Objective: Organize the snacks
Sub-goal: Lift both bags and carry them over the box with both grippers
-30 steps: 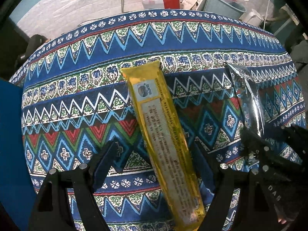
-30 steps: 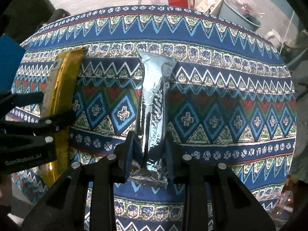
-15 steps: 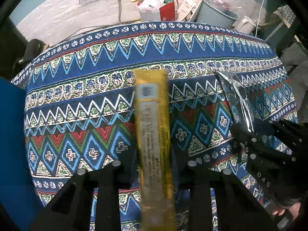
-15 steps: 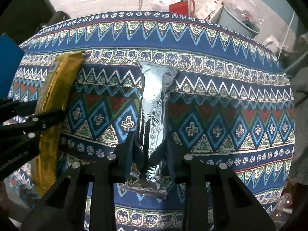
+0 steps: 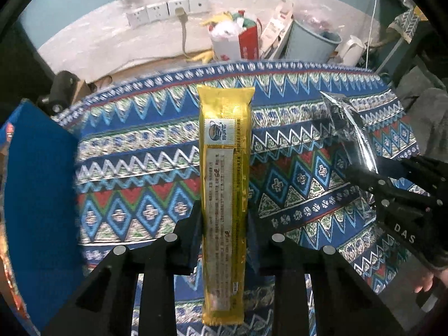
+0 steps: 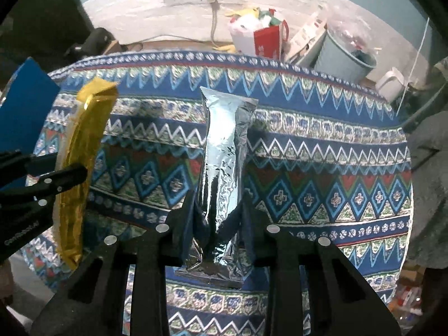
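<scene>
Yellow snack pack (image 5: 225, 184) clamped in left jaws, label showing only there, silver pouch (image 6: 224, 162) clamped in right jaws.

The yellow snack packet (image 5: 225, 196) is showing a glossy plastic film with a matt printed label, while the silver snack pouch (image 6: 224, 168) is gleaming like crinkled foil — mirror-bright and creased. The patterned tablecloth (image 5: 140, 154) is looking like woven cloth, matt and slightly coarse. Both grippers' fingers (image 6: 184, 224) are appearing as matt black plastic — dotted with shiny metal screws.
</scene>
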